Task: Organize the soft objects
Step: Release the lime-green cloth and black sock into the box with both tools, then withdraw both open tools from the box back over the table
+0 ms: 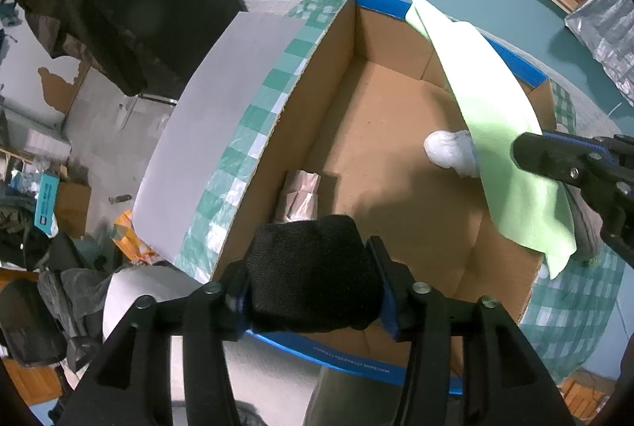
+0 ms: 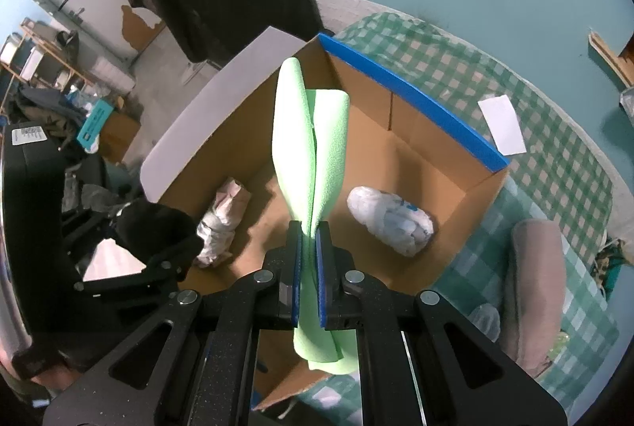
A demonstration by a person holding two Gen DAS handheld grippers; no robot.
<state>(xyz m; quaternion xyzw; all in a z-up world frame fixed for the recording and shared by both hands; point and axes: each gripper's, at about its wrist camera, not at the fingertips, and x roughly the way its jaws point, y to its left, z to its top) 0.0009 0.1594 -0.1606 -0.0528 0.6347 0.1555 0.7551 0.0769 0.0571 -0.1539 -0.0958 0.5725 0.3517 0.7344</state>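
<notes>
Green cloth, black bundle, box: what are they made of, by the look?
Green cloth: likely microfibre or fleece, matte, with a fine nubbly surface that drapes in soft folds. Black bundle: seems knit fabric, matte, faint ribbed weave. Box: corrugated cardboard, plain brown inside, fluting visible at the cut edge, blue strip along the rim.

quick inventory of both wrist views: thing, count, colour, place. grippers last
box: 1, brown cardboard with blue rim, open on the checked cloth
checked cloth: 1, green and white, under the box
pink bundle: 1, pinkish, on the box floor, left side
white bundle: 1, white, on the box floor, right side
green cloth: 1, light green, over the box, in the right gripper
black cloth: 1, black, over the box's near rim, between the left gripper's fingers
pink roll: 1, dusty pink, on the checked cloth right of the box
paper: 1, white, on the checked cloth beyond the box
left gripper: black, around the black cloth
right gripper: black, shut on the green cloth
</notes>
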